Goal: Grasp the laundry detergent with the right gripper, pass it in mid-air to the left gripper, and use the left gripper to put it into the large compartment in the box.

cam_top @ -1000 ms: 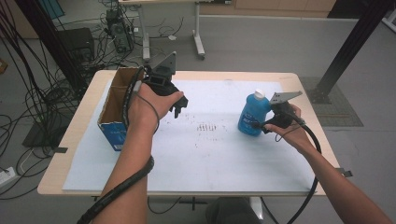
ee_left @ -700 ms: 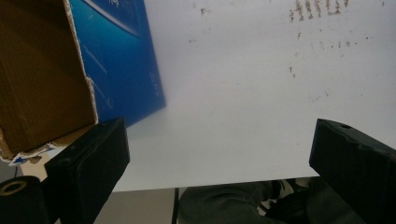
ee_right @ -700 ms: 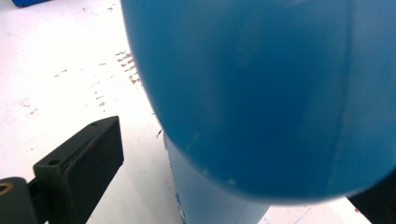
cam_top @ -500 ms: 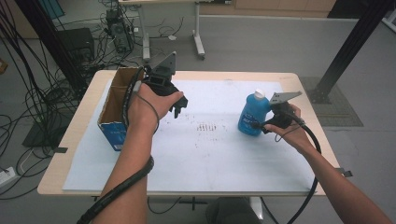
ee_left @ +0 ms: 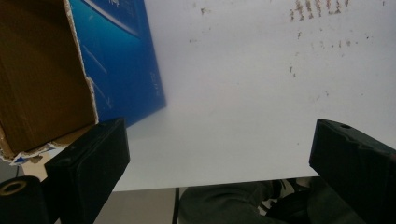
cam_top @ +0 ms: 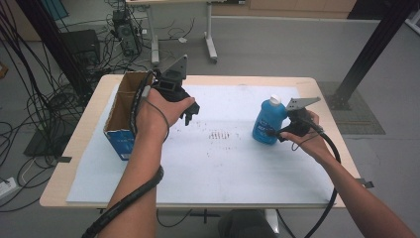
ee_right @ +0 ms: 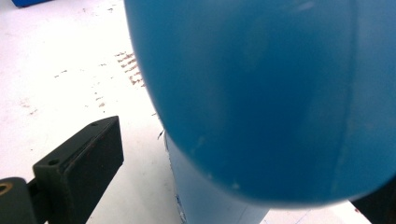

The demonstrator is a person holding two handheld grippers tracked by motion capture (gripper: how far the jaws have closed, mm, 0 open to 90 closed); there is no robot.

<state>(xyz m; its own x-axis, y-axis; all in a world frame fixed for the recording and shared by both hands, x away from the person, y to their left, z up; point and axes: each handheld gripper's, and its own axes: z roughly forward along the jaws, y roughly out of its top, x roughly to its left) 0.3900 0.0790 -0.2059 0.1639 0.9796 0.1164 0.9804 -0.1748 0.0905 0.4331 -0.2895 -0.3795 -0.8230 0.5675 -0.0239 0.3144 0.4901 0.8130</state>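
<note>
Blue bottle (cam_top: 268, 122) stands upright, cap up, between the right tool's (cam_top: 274, 133) spread jaws; left tool (cam_top: 189, 113) gapes empty.

In the right gripper view, the blue bottle (ee_right: 261, 93) is blurred and cut off by the top and right edges. Its label text is too small to read from above. The right tool (cam_top: 278, 133) possibly touches the bottle; contact is hidden behind the bottle's body.
</note>
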